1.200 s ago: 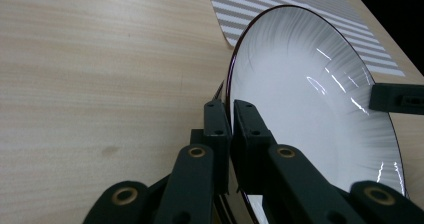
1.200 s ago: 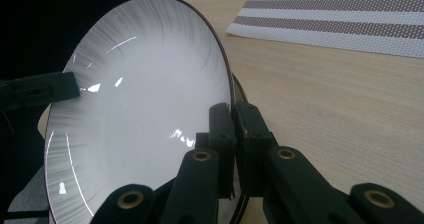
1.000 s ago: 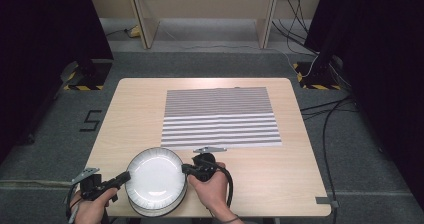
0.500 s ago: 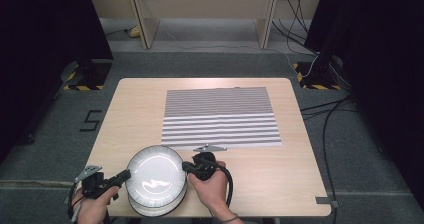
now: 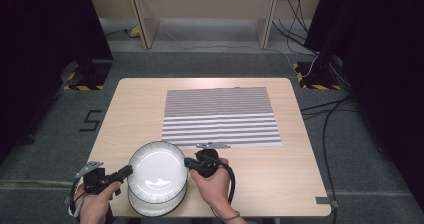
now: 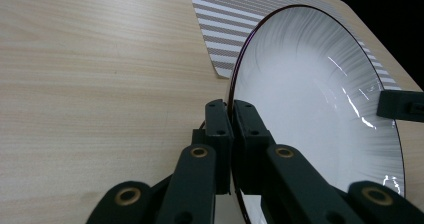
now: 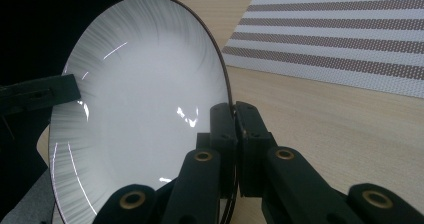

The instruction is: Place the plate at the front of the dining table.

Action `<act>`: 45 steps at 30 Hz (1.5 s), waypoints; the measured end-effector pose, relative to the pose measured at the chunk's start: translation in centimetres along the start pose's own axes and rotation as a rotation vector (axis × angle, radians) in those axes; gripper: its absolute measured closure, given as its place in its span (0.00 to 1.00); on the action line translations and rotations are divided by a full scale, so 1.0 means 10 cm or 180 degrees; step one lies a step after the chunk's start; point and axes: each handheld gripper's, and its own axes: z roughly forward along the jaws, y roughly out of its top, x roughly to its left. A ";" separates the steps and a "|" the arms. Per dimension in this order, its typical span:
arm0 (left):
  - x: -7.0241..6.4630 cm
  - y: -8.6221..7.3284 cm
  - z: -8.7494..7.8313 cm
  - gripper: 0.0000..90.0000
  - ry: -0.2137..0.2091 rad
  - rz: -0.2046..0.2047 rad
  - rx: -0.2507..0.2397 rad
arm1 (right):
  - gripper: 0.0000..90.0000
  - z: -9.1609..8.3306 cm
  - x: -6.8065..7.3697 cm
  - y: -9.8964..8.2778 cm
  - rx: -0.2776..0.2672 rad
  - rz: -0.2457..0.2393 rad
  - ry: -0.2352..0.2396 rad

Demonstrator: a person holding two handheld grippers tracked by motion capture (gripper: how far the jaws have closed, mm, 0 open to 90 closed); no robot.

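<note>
On plate (image 5: 157,171) rim | left hand-held gripper (image 6: 231,134) clamped; right hand-held gripper (image 7: 235,134) clamped

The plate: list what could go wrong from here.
1. The plate is pinched only at its thin rim by the left gripper and right gripper; the glossy rim may slip out.
2. It hangs partly past the table edge, so a slip could drop it to the floor.
3. Uneven hand motion could tilt or twist it.

plate (image 6: 320,109) lower rim cut off, left hand (image 5: 95,206) cropped
</note>
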 end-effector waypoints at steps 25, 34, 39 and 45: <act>-0.06 0.12 0.08 0.95 -0.0030 -0.0004 -0.0047 | 0.98 -0.09 -0.02 0.10 -0.0073 0.0036 -0.0076; -0.11 0.16 0.12 0.95 -0.0047 0.0031 -0.0075 | 0.98 -0.13 -0.05 0.14 -0.0114 0.0065 -0.0093; -0.13 0.19 0.14 0.96 -0.0043 0.0058 -0.0085 | 0.98 -0.14 -0.07 0.15 -0.0139 0.0063 -0.0097; -0.15 0.22 0.14 0.96 -0.0047 0.0073 -0.0112 | 0.98 -0.16 -0.07 0.18 -0.0156 0.0070 -0.0104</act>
